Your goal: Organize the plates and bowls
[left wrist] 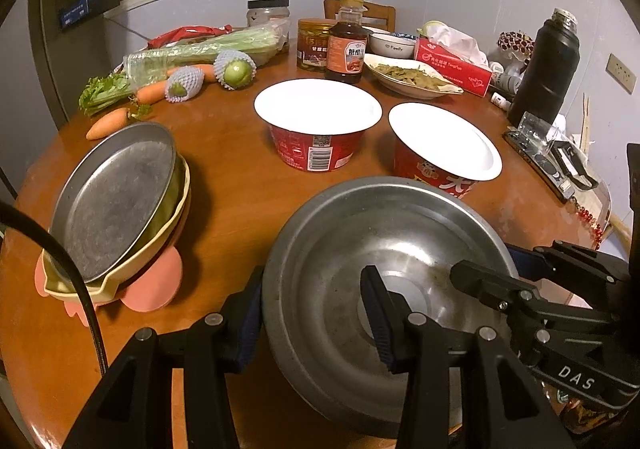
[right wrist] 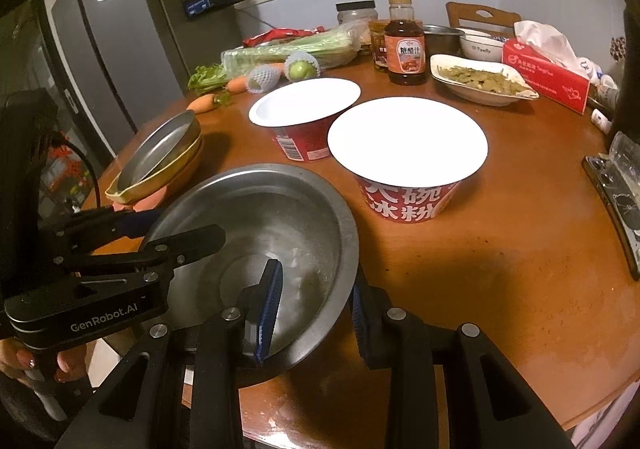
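Steel bowl (left wrist: 384, 289) rim sits pinched in both our left claw (left wrist: 316, 313) and right claw (right wrist: 314, 305); uneven lifting could tip it.

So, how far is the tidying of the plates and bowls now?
Partly done. A metal plate already sits tilted in a cream bowl at the table's left. In hand: both tools, left and right, straddle opposite rims of the large steel bowl; whether it is lifted I cannot tell. Left: the two red paper bowls stand apart, unstacked.
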`<state>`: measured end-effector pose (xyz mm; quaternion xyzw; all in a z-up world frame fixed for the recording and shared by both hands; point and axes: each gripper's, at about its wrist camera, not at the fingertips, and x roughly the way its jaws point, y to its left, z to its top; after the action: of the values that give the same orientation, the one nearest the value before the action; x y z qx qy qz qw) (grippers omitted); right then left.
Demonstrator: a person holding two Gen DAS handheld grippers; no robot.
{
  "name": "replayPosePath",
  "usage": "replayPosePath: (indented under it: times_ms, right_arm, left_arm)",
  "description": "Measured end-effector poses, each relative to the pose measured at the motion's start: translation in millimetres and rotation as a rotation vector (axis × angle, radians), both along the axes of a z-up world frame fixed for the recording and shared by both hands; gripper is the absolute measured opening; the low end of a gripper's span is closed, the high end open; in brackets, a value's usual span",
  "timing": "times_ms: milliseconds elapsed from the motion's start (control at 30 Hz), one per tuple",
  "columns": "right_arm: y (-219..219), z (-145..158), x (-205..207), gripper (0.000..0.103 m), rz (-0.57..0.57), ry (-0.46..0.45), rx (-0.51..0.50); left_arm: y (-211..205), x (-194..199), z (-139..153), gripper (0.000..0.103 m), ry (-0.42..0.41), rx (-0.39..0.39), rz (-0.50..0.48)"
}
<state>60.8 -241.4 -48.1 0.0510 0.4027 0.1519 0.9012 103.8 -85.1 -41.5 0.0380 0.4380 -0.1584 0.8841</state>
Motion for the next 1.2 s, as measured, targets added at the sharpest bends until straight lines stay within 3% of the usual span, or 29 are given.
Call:
replayPosePath:
  times_ms: [333,800,1200]
  right_arm:
    - [-10.5,5.3,-4.7,0.038,-0.045,0.002,-0.004]
    - [-12.2,37.9,-21.5,0.038,-0.039,-0.079,0.011]
    - [12.5,62.6,7.1,0.038,0.027,-0.139,0.006]
  left_arm:
    - [9.2,-9.2,13.4,0.047,-0.031,-0.012,0.026]
    - [14.4,-24.5,39.8,0.047,-0.079,-0.041,0.039]
    - [19.6,14.2,56.1,0.047,-0.103,-0.047,0.059]
